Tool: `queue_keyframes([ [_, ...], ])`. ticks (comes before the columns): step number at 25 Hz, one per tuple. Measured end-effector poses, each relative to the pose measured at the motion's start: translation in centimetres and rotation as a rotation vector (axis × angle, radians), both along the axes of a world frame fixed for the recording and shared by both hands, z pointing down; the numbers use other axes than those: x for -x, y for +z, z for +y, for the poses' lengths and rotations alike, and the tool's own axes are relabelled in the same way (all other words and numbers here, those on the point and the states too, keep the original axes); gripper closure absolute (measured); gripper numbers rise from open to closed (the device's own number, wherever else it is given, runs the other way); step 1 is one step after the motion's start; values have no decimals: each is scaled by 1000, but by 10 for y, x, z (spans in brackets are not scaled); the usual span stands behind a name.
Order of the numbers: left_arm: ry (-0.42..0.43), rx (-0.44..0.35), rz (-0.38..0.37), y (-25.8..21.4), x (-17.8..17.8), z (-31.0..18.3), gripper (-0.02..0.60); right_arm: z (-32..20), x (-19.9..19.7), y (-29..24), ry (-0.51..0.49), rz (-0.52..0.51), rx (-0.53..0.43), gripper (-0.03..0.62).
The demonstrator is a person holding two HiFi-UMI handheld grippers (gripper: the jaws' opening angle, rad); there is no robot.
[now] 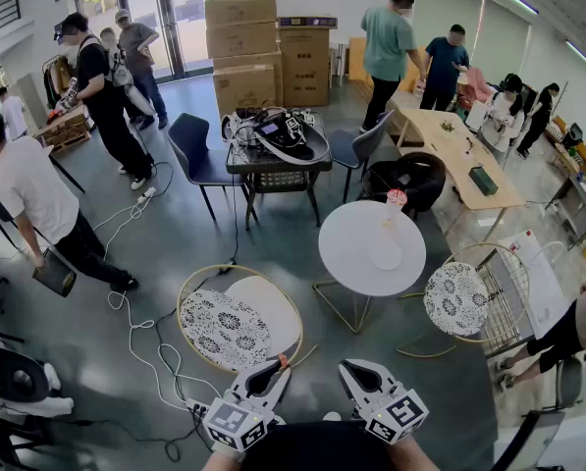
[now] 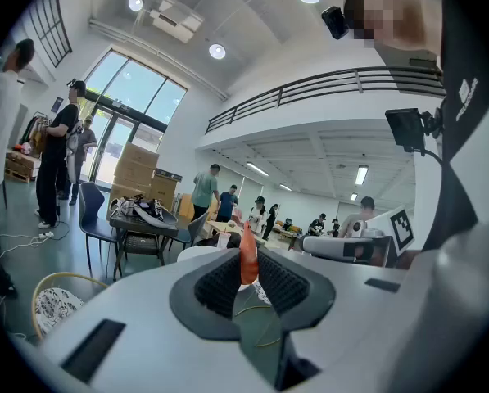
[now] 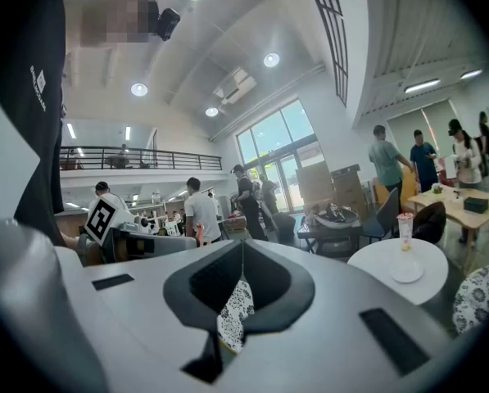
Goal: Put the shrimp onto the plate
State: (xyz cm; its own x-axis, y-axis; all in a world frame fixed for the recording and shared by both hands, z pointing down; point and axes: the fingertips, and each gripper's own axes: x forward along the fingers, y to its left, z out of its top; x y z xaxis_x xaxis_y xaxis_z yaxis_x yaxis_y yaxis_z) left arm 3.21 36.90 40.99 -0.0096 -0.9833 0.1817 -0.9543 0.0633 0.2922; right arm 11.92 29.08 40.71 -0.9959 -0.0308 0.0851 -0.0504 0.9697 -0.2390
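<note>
An orange shrimp (image 2: pixel 248 256) stands upright between the jaws of my left gripper (image 2: pixel 249 262), which is shut on it. In the head view the left gripper (image 1: pixel 281 364) is low at the bottom centre, with the shrimp (image 1: pixel 284 361) poking out at its tip. My right gripper (image 1: pixel 346 369) is beside it, shut with nothing in it; its jaws (image 3: pixel 242 248) meet in a thin line. A white plate (image 1: pixel 385 253) lies on the round white table (image 1: pixel 356 238), well ahead of both grippers. From the right gripper view the plate (image 3: pixel 407 273) is at the right.
A cup (image 1: pixel 397 199) stands at the table's far edge. Two round chairs with patterned cushions (image 1: pixel 226 330) (image 1: pixel 456 299) flank the table. A dark table with gear (image 1: pixel 278 150), cardboard boxes (image 1: pixel 243 52), floor cables (image 1: pixel 140 337) and several people are around.
</note>
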Motion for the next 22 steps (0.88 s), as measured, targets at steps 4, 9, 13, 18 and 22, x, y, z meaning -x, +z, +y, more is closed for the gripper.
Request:
queue_keyframes([
  [4, -3, -5, -8, -2, -1, -13, 514, -11, 2, -1, -6, -13, -2, 577],
  [9, 1, -4, -6, 0, -11, -26, 514, -23, -9, 1, -5, -12, 2, 579],
  [13, 4, -2, -12, 0, -19, -41, 514, -37, -16, 1, -11, -17, 11, 577],
  [18, -8, 3, -13, 1, -34, -62, 514, -63, -38, 4, 4, -21, 27, 577],
  [22, -17, 15, -25, 4, -51, -76, 514, -82, -61, 9, 14, -23, 41, 577],
])
